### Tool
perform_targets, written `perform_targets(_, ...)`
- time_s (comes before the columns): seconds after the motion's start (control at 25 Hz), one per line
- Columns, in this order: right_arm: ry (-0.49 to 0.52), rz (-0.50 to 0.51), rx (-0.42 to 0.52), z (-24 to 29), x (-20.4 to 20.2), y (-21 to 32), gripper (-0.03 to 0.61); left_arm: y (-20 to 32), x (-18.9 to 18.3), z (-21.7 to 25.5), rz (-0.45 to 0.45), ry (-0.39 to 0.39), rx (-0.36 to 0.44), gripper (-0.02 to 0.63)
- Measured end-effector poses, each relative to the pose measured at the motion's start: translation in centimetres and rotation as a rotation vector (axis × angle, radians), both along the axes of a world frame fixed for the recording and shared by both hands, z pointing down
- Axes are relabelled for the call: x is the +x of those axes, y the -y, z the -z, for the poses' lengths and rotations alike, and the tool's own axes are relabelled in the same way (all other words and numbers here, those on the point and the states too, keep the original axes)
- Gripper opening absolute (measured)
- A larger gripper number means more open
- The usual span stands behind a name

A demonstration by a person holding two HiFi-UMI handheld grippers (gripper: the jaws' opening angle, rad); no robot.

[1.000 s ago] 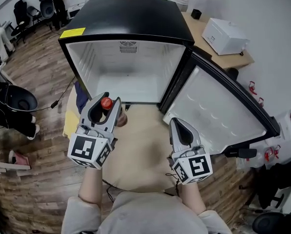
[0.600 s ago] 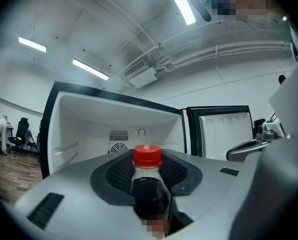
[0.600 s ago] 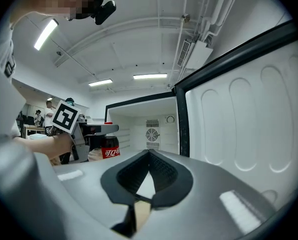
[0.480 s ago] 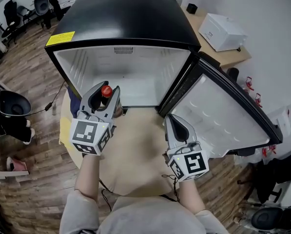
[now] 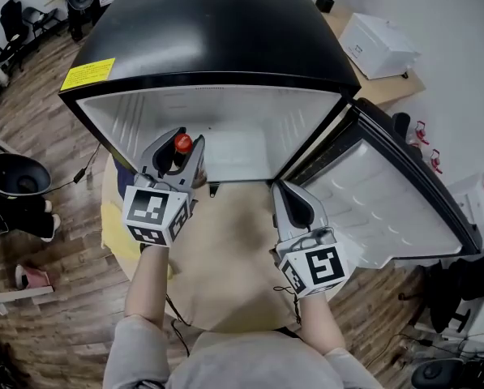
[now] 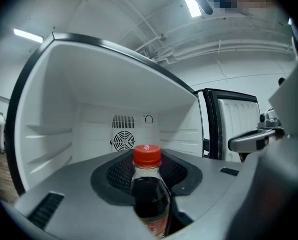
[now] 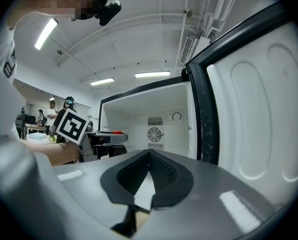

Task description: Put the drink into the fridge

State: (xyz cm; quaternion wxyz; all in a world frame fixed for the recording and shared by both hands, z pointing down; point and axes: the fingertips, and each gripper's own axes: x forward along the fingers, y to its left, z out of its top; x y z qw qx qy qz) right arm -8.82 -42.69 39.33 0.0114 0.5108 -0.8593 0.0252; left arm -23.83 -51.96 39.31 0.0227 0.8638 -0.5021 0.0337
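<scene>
The left hand-held gripper (image 5: 180, 138) is clamped on a drink bottle (image 6: 149, 194), its pads pressing the body below the neck. The bottle stands upright between the jaws, just in front of the open mini fridge (image 5: 217, 39) and level with its bare white cavity (image 5: 233, 132), not yet inside. It is clear plastic filled nearly to the neck with dark liquid, topped by a red screw cap (image 6: 147, 155), with a strip of label low down. Full and capped, it is probably fairly weighty and stiff, but smooth-walled and apt to slip. The body under the shoulder looks the soundest place to hold it. Further right, the right hand-held gripper (image 5: 282, 190) is clenched on nothing, beside the swung-open door (image 5: 387, 201).
</scene>
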Motion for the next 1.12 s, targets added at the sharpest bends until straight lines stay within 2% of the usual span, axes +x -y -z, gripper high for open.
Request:
perform_targets(0.28,-0.017,-0.036,-0.022,-0.9,0.8,1.3,0.009,4.2,0.0,-0.6,0.003,0.013,0.018,0.144)
perform_targets(0.56,-0.027,-0.073,-0.034,-1.3,2.0,2.4,0.009,7.9,0.3,-2.7,0.018,0.03,-0.001,0.144)
perform_targets(0.84,-0.022,-0.086,-0.051,-2.1,2.4,2.9,0.009,9.0,0.0,-3.9,0.048,0.024,-0.005,0.146)
perform_targets(1.12,-0.02,-0.068,-0.051,-2.0,1.5,2.5,0.009,9.4,-0.5,-4.0,0.034,0.013,-0.003,0.165)
